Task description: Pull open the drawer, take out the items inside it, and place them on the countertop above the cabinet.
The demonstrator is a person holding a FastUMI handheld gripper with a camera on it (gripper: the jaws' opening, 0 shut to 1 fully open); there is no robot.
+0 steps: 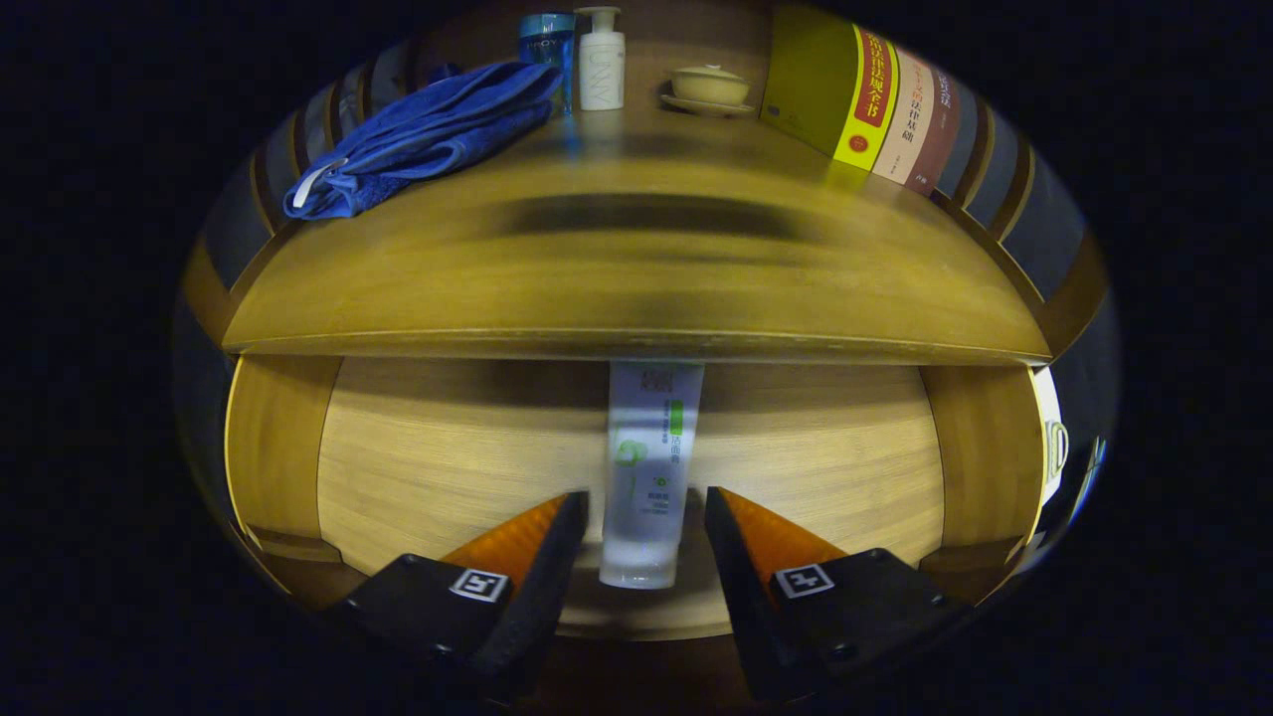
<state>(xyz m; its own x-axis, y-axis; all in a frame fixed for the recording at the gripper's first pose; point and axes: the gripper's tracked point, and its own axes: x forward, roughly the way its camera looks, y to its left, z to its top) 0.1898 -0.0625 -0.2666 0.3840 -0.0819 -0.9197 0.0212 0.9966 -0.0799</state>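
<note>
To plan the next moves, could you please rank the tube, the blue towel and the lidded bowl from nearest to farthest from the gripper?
1. Tube, between the open gripper's fingers, in the drawer.
2. Blue towel, on the countertop, beyond, left.
3. Lidded bowl, at the countertop's back.

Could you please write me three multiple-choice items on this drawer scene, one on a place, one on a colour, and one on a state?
1. Where does the white tube lie?
A. on the countertop
B. in the open drawer, between the claw's fingers
C. on the books

2. What colour is the towel on the countertop?
A. blue
B. red
C. white

3. How does the claw stand?
A. shut on the tube
B. shut on the towel
C. open, fingers either side of the tube

Answers: 1 B, the tube rests on the drawer floor under the countertop edge; 2 A, the cloth is plainly blue; 3 C, gaps show between the tube and each finger.
</note>
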